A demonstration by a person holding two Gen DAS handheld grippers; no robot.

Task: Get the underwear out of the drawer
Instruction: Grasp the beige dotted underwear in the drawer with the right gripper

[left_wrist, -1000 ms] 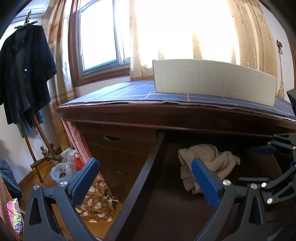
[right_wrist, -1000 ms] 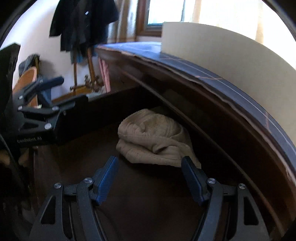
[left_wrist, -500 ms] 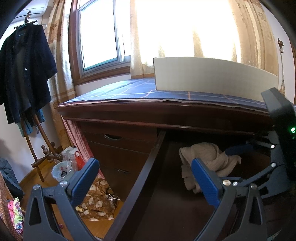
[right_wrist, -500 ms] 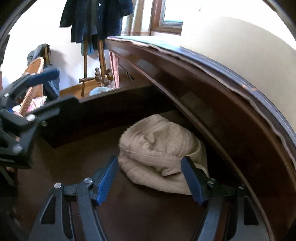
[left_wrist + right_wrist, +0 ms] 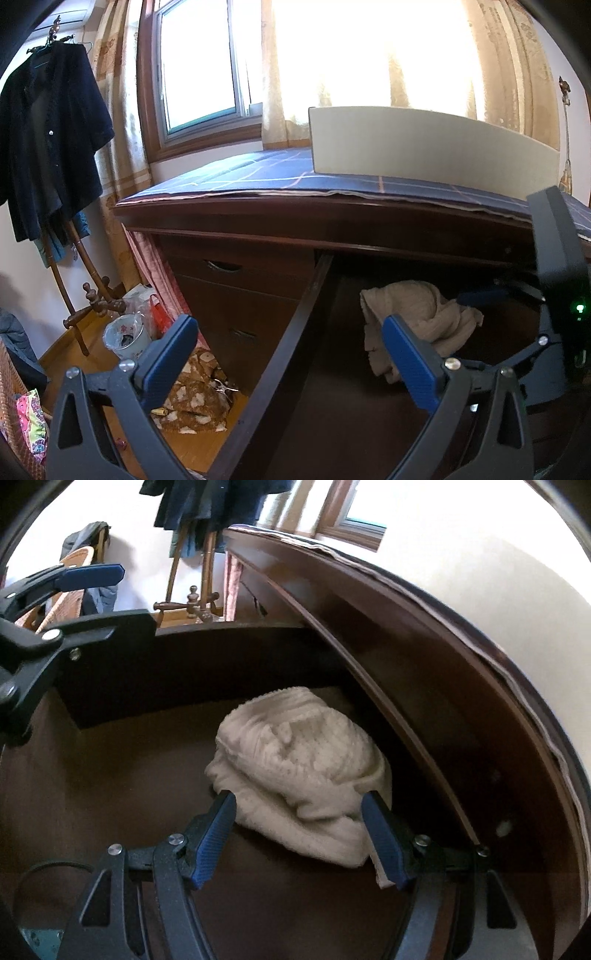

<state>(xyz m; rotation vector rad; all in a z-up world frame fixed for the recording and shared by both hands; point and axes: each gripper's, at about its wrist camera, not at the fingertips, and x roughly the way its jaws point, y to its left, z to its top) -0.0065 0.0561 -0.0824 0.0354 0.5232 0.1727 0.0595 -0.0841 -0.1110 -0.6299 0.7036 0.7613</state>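
A: Where is the underwear (image 5: 303,775)?

B: It lies bunched in a cream, knitted-looking heap on the floor of the open drawer (image 5: 110,775), toward the back, close under the dark wooden front edge of the surface (image 5: 295,218). From the left wrist view the same heap (image 5: 417,314) sits right of the drawer's side wall (image 5: 295,332).

A: And the right hand-held gripper (image 5: 299,834)?

B: Its jaws are spread wide, one blue pad on each side of the near edge of the heap. The left pad (image 5: 218,830) touches or nearly touches the cloth; the right one presses against its side. The jaws have not closed on it.

A: The left hand-held gripper (image 5: 288,362)?

B: Also spread wide and holding nothing. It straddles the drawer's side wall: one finger outside over the room floor, the other inside the drawer, just in front of the underwear from that camera. In the right wrist view it appears at the far left (image 5: 66,602), above the wall, well apart from the cloth.

A: What else is around?

B: A blue checked cloth (image 5: 280,177) covers the surface, with a pale board (image 5: 424,147) standing on it before the curtained window. Beside the desk, closed drawers (image 5: 236,288), a dark jacket (image 5: 48,140) on a wooden coat stand, and a patterned cloth (image 5: 195,402) on the floor.
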